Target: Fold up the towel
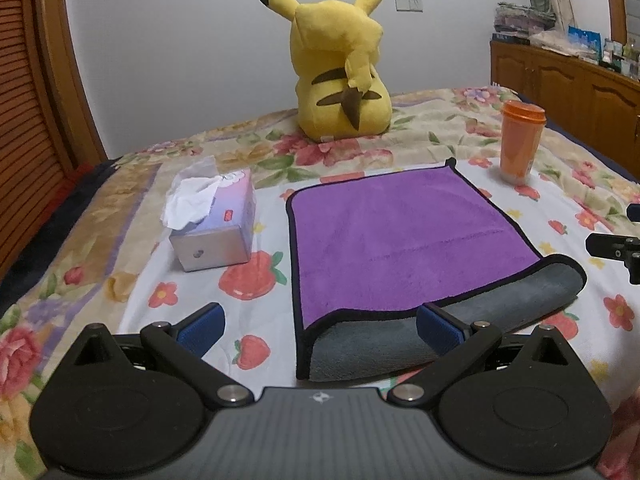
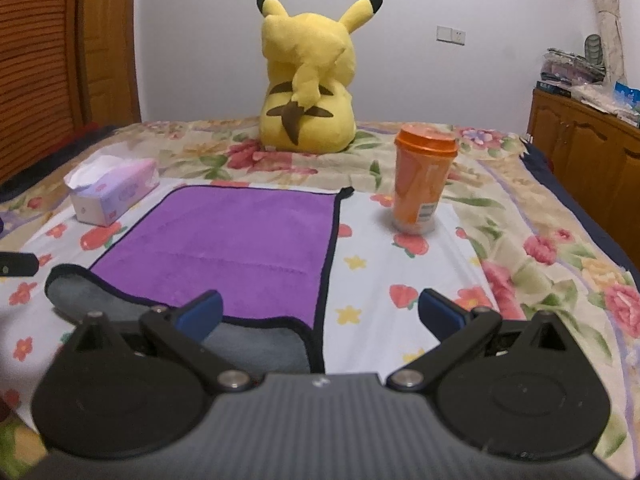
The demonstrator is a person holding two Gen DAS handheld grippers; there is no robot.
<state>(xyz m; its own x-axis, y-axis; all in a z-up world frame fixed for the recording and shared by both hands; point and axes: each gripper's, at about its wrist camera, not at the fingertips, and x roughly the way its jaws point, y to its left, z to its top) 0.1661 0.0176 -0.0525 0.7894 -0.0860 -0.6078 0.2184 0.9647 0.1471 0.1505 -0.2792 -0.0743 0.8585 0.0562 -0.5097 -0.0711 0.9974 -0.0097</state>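
A purple towel (image 1: 400, 236) with black trim lies on the flowered bedspread; its near edge is turned over, showing the grey underside (image 1: 400, 340). My left gripper (image 1: 320, 328) is open, just before the towel's near left corner, its right finger over the grey flap. In the right wrist view the towel (image 2: 240, 236) lies left of centre with the grey flap (image 2: 256, 340) near. My right gripper (image 2: 320, 316) is open around the towel's near right corner, its left finger over the flap. Neither gripper holds anything.
A tissue box (image 1: 216, 224) stands left of the towel. An orange lidded cup (image 2: 422, 184) stands at its far right. A yellow plush toy (image 1: 340, 68) sits behind. The bedspread (image 2: 500, 280) spreads right; a wooden cabinet (image 2: 588, 148) lines the right wall.
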